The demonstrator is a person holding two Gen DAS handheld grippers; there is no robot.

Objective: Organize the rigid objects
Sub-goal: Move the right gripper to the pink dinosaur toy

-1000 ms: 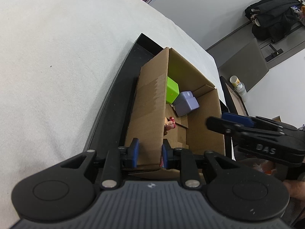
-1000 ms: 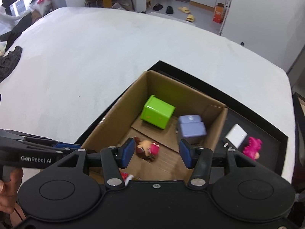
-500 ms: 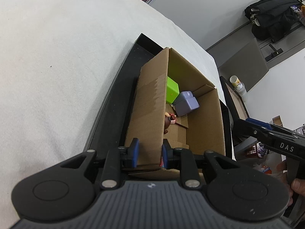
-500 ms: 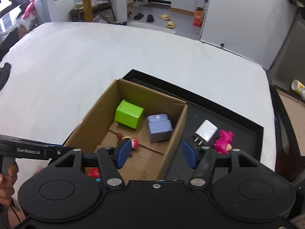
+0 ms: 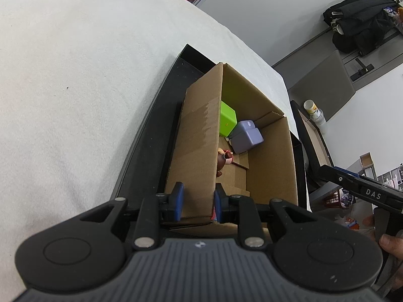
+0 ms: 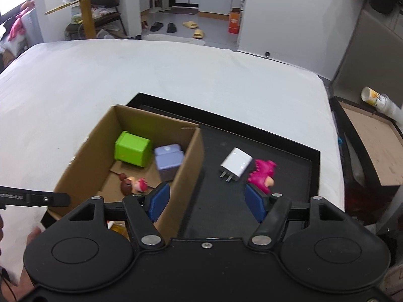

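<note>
A cardboard box (image 6: pixel 187 166) stands on a black tray (image 6: pixel 289 148). Inside it lie a green cube (image 6: pixel 132 148), a lilac block (image 6: pixel 168 158) and a small doll figure (image 6: pixel 133 185). My left gripper (image 5: pixel 197 202) is shut on the box's near left wall (image 5: pixel 199 156). On the tray to the right of the box lie a white charger plug (image 6: pixel 235 164) and a pink dinosaur toy (image 6: pixel 262 173). My right gripper (image 6: pixel 205 202) hovers above the tray beside the box's right wall, its jaws opening with nothing between them.
The tray rests on a white bed (image 6: pixel 176 75). A dark side table (image 6: pixel 372 146) with a paper cup (image 6: pixel 377 100) stands to the right. A person's hand (image 5: pixel 390 244) holds the right gripper at the left wrist view's lower right edge.
My right gripper has moved right, from above the box's inside to over the tray, and its jaws have spread wider. The left gripper has kept its hold on the box wall.
</note>
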